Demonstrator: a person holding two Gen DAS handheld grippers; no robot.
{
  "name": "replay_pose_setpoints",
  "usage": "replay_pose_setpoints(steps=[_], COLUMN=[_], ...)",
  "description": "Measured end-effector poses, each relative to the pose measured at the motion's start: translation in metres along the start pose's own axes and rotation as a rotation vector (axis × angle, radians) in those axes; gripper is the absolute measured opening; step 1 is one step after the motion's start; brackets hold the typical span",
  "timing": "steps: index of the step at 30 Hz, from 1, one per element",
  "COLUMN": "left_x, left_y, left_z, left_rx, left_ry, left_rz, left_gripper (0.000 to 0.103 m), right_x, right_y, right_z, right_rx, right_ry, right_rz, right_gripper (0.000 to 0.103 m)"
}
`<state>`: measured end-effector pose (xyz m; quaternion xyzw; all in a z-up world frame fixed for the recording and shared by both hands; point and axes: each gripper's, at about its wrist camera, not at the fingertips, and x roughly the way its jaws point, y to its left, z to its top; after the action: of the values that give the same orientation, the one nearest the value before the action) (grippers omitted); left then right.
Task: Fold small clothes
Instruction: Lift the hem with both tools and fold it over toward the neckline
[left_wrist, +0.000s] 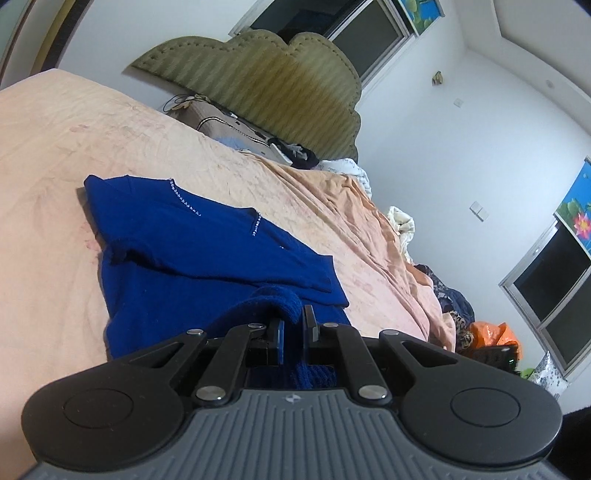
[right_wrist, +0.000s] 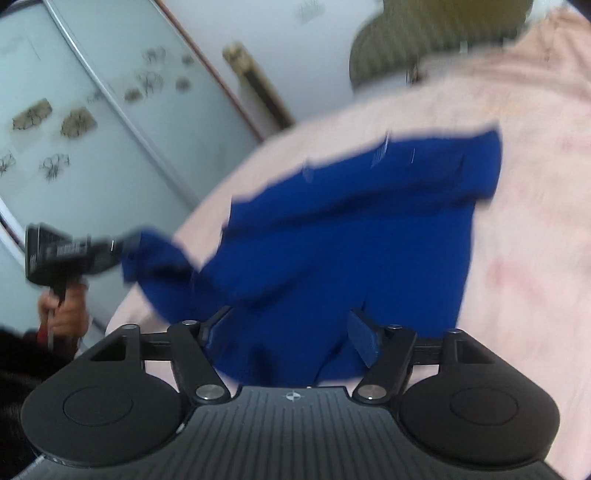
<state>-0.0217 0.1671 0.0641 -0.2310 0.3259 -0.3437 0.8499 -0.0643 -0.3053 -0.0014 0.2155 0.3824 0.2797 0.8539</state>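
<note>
A royal-blue knit top with small sparkly stones at the neckline lies on the peach bedsheet. My left gripper is shut on a bunched ribbed edge of the top, lifted just above the bed. In the blurred right wrist view the same top spreads across the bed. My right gripper is open, its fingers either side of the near hem. The left gripper shows at the left there, holding a corner of the top off the bed's edge.
An olive padded headboard stands at the far end with pillows and dark clothes below it. More clothes and an orange bag lie past the bed's right edge. Frosted wardrobe doors stand beside the bed.
</note>
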Motion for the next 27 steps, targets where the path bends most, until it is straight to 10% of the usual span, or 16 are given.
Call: replay_pose_setpoints(steps=[6, 15, 27], left_x=[0.004, -0.004, 0.034], left_y=[-0.001, -0.004, -0.006], left_z=[0.0, 0.014, 0.064], left_rx=[0.01, 0.016, 0.04], left_ry=[0.006, -0.084, -0.154], left_rz=[0.005, -0.013, 0.031], left_gripper=[0.008, 0.008, 0.008], right_x=[0.031, -0.028, -0.013], right_y=[-0.012, -0.007, -0.013], right_z=[-0.02, 0.019, 0.08], right_rx=[0.116, 0.161, 0.172], right_ry=[0.079, -0.219, -0.415], right_rz=[-0.002, 0.144, 0.064], right_gripper=[0.009, 0.008, 0.008])
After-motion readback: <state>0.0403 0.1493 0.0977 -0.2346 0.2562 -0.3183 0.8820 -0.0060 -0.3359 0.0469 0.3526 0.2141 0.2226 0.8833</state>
